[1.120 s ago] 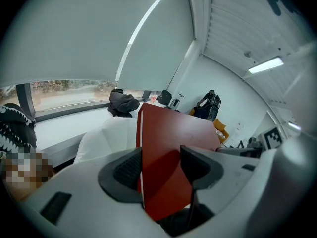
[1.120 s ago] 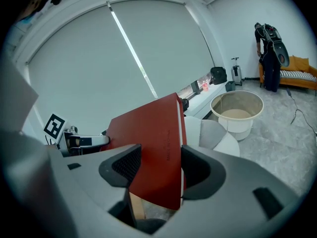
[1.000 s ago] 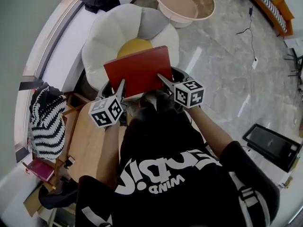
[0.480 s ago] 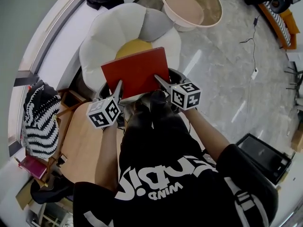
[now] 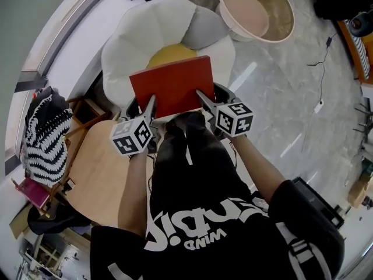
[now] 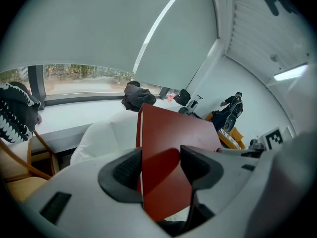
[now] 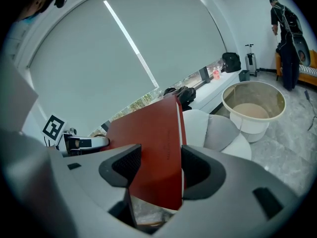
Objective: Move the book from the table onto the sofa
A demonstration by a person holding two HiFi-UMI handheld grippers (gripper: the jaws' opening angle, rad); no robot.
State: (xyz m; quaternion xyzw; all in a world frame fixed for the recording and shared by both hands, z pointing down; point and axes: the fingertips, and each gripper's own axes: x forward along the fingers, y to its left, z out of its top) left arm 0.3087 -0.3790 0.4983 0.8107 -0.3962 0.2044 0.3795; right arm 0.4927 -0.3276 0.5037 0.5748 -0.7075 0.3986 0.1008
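The red hardcover book (image 5: 172,86) is held in the air by its near edge, cover facing up, over the flower-shaped sofa seat (image 5: 143,37) with white petals and a yellow centre. My left gripper (image 5: 150,105) is shut on the book's near left corner, and my right gripper (image 5: 203,100) is shut on its near right corner. In the left gripper view the book (image 6: 166,138) stands between the dark pads of the left gripper (image 6: 161,170). In the right gripper view the book (image 7: 148,143) is clamped the same way by the right gripper (image 7: 159,170). The seat's white petals (image 7: 215,128) show beyond it.
A wooden table (image 5: 96,171) lies behind the book at lower left. A black-and-white striped cloth (image 5: 44,136) hangs on a chair at the left. A large beige basin (image 5: 259,10) stands on the marble floor past the seat. A window ledge (image 5: 76,34) runs along the left.
Both grippers have carried the book forward and down over the flower seat, which now looks larger and nearer. The grip on the book is unchanged.
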